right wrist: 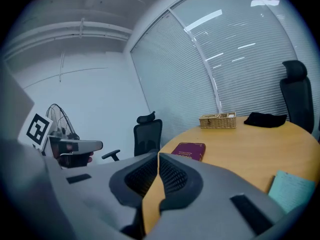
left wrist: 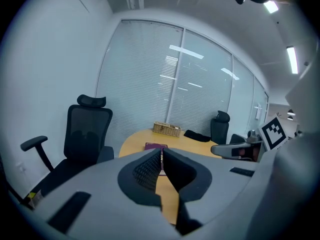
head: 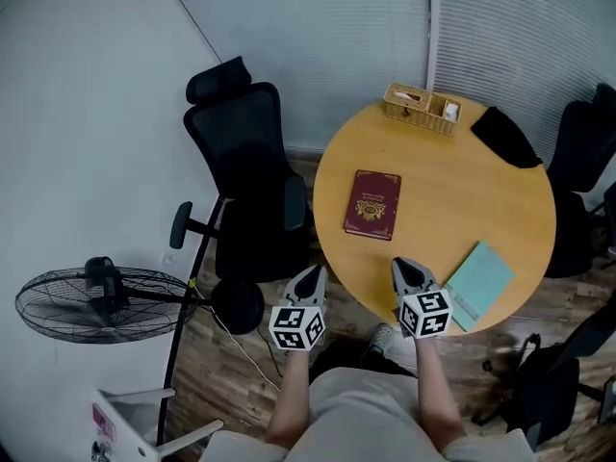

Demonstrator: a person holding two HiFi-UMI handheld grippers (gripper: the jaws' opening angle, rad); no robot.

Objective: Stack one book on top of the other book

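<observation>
A: Where are the two books?

B: The maroon book lies flat at about 9 o'clock from the middle of the round bench, taking the person's side as 6. The teal book lies at 5 o'clock, right by the rim.

A: How would they handle?

B: The maroon one looks like a stiff, thick hardback, so I'd pinch it by a long edge. The teal one looks thin, light and perhaps bendy. It lies flat, so its rim-side corner seems the easiest hold.

A: And the jaws?

B: The left gripper, off the bench near 8 o'clock, and the right gripper, over the rim at 6, are both closed on nothing.

A: Anything unclear?

B: The maroon cover's print is too small to read. I can't tell whether the teal book overhangs the rim, and the right gripper view cuts it off.
</observation>
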